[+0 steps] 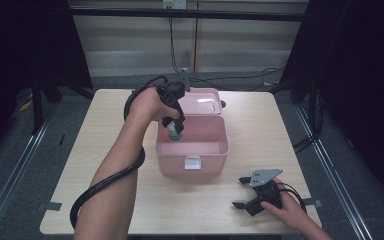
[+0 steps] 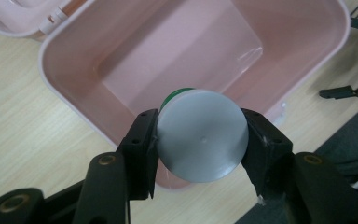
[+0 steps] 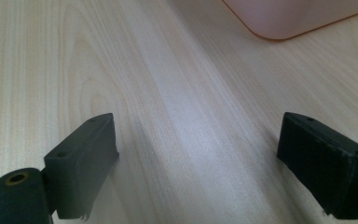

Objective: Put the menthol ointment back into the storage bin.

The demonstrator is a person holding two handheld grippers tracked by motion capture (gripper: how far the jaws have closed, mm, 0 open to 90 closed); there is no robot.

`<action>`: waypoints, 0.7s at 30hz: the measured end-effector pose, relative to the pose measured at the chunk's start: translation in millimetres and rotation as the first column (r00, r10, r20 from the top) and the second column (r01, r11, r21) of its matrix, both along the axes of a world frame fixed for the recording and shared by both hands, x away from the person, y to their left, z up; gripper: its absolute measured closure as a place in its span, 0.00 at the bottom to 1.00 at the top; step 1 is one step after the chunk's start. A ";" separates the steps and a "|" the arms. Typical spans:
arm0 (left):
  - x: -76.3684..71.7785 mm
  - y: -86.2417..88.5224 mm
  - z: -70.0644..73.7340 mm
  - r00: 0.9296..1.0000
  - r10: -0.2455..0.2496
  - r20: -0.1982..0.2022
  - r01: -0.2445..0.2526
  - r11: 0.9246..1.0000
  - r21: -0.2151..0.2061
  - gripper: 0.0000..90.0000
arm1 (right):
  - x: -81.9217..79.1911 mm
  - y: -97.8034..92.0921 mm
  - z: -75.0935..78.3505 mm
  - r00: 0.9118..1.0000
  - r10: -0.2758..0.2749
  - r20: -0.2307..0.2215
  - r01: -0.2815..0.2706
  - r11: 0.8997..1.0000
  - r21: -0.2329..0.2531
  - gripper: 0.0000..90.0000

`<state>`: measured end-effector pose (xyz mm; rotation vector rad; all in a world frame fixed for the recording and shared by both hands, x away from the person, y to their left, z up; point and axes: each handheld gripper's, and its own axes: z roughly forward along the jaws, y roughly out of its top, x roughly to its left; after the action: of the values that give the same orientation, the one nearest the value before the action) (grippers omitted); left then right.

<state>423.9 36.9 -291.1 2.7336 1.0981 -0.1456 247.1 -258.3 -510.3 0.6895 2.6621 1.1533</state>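
Placing step in hand: left gripper (image 1: 174, 131) clamped on small round grey-bottomed container with green band (image 2: 200, 135), held over left side of open pink plastic box (image 1: 215, 150) mid-surface. Next: lower, part jaws. Right gripper (image 1: 246, 195) spread wide, idle near front right corner.

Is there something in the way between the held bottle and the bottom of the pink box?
Nothing visible. The left gripper holds the grey-capped bottle over the open pink box; its lid is folded back and the floor below looks bare.

High view overhead facing forward-down, 2 tool views close, all sharing pink box (image 1: 192, 150)
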 end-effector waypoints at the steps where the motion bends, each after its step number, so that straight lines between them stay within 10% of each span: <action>1: 1.1 -2.2 -1.7 1.000 0.011 0.001 -0.011 1.000 0.000 0.56 | 0.1 0.0 0.0 1.000 0.001 0.001 -0.001 1.000 0.000 0.12; 21: 19.7 -29.7 -38.2 0.998 0.058 0.004 -0.058 0.998 -0.002 0.56 | 0.0 0.0 0.0 1.000 0.000 0.000 0.000 1.000 0.001 0.12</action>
<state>443.6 7.2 -329.4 2.6958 1.1734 -0.1328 247.1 -258.3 -510.3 0.6894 2.6616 1.1547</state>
